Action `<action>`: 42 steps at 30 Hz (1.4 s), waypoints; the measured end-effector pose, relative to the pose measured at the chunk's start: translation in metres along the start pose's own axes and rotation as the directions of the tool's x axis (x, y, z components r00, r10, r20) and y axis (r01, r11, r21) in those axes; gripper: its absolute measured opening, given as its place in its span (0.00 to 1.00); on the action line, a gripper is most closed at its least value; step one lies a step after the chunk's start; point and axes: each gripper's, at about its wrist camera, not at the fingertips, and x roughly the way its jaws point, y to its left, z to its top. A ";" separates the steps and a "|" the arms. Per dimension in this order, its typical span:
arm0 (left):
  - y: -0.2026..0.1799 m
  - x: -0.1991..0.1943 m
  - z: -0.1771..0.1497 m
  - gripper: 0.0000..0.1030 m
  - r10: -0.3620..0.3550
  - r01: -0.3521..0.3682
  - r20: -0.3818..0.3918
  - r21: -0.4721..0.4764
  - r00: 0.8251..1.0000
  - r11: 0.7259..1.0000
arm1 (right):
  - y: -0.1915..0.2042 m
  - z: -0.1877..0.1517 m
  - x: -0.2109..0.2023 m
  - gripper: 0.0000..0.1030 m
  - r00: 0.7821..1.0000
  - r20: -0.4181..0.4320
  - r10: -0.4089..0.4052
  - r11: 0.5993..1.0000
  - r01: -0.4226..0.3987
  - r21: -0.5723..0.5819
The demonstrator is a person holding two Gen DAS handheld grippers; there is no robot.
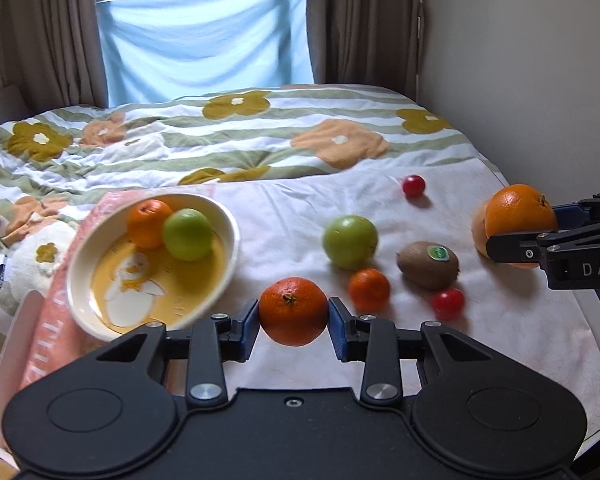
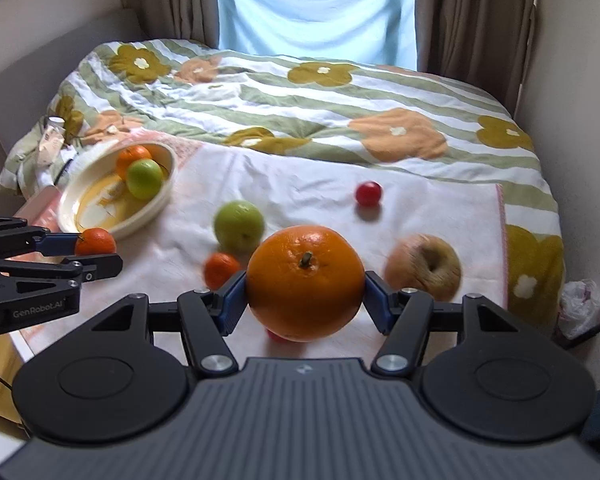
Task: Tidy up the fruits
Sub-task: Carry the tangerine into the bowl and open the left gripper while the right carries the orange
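Left gripper (image 1: 293,312) clamping tangerine (image 1: 293,311) near bowl (image 1: 100,322); right gripper (image 2: 305,283) gripping big orange (image 2: 305,282) above cloth (image 2: 320,196). Risk: bowl tilting on book, fruit rolling out; round orange slipping from pads.

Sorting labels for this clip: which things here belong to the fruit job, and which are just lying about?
Job:
- mandarin in left gripper
- orange in right gripper
- bowl
- kiwi
- loose green apple

Lying about:
- quilt
- curtains
- plastic bag
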 end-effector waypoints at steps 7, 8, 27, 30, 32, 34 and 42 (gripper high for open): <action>0.047 -0.007 0.017 0.39 0.024 -0.024 0.018 0.002 1.000 1.000 | 0.049 0.028 0.005 0.74 0.999 0.013 0.037 0.999 -0.037 -0.005; 0.053 -0.007 0.019 0.39 0.027 -0.027 0.019 0.003 0.999 1.000 | 0.056 0.031 0.007 0.74 0.999 0.013 0.043 0.999 -0.043 -0.006; 0.169 0.047 0.029 0.39 0.021 -0.021 -0.004 0.076 1.000 0.997 | 0.169 0.067 0.095 0.74 0.996 -0.046 0.080 0.996 -0.078 0.041; 0.179 0.062 0.028 0.39 0.010 -0.009 -0.012 0.098 1.000 0.995 | 0.178 0.069 0.108 0.74 0.996 -0.054 0.075 0.996 -0.072 0.047; 0.183 0.071 0.027 0.39 0.000 0.002 -0.015 0.113 1.000 0.994 | 0.184 0.069 0.115 0.74 0.996 -0.059 0.067 0.997 -0.064 0.048; 0.184 0.081 0.026 0.39 -0.008 0.011 -0.022 0.138 1.000 0.990 | 0.187 0.069 0.121 0.74 0.996 -0.064 0.062 0.997 -0.058 0.053; 0.185 0.108 0.021 0.39 -0.025 0.034 -0.046 0.215 0.999 0.976 | 0.191 0.071 0.135 0.74 0.996 -0.088 0.036 0.997 -0.031 0.064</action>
